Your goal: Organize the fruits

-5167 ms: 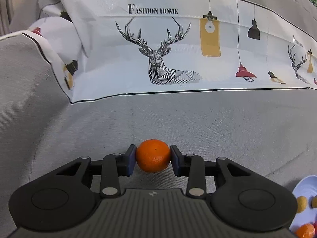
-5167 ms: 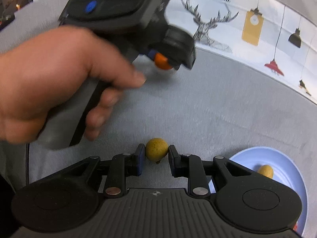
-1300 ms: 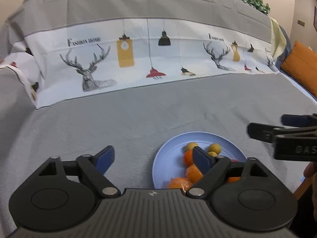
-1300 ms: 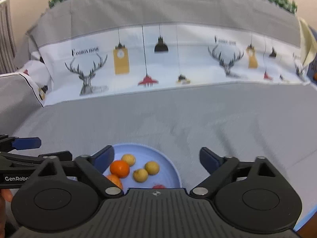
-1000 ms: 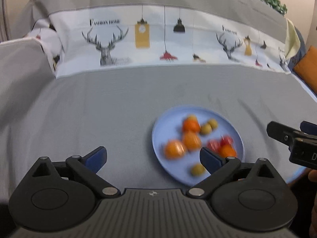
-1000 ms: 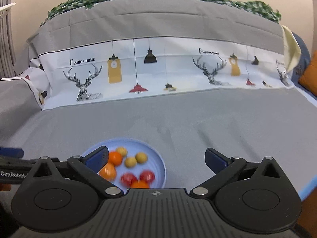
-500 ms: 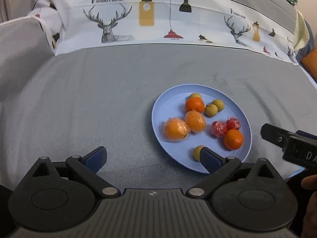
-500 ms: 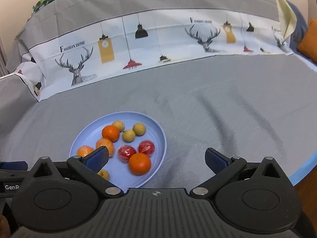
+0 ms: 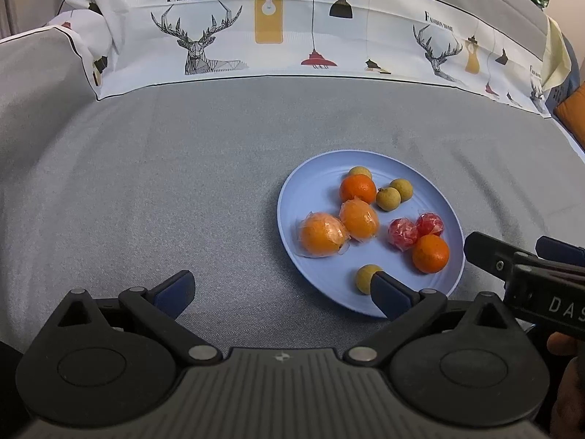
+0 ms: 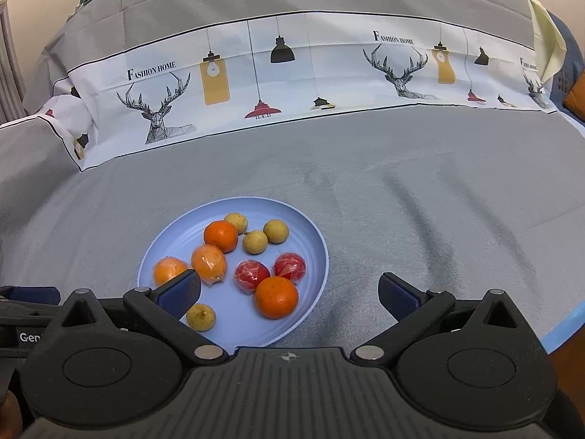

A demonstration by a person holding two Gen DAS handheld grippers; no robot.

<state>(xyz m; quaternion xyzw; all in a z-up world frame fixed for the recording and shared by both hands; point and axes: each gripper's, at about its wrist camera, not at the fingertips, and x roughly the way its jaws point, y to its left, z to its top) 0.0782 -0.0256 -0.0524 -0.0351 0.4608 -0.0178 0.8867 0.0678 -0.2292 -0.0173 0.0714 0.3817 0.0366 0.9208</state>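
Note:
A light blue plate lies on the grey cloth and holds several fruits: oranges, two of them wrapped in plastic, two red wrapped fruits and several small yellow-brown longans. My left gripper is open and empty, held above and just left of the plate. My right gripper is open and empty above the plate's near right edge. The right gripper's body also shows in the left wrist view.
The grey cloth covers the whole surface. A white printed band with deer and lamps runs across the back. An orange cushion sits at the far right. The surface's blue edge shows at the near right.
Both grippers, shut on an orange and a longan five seconds ago, now are open and empty. Over the last second both have tilted down over the plate, which shows fully.

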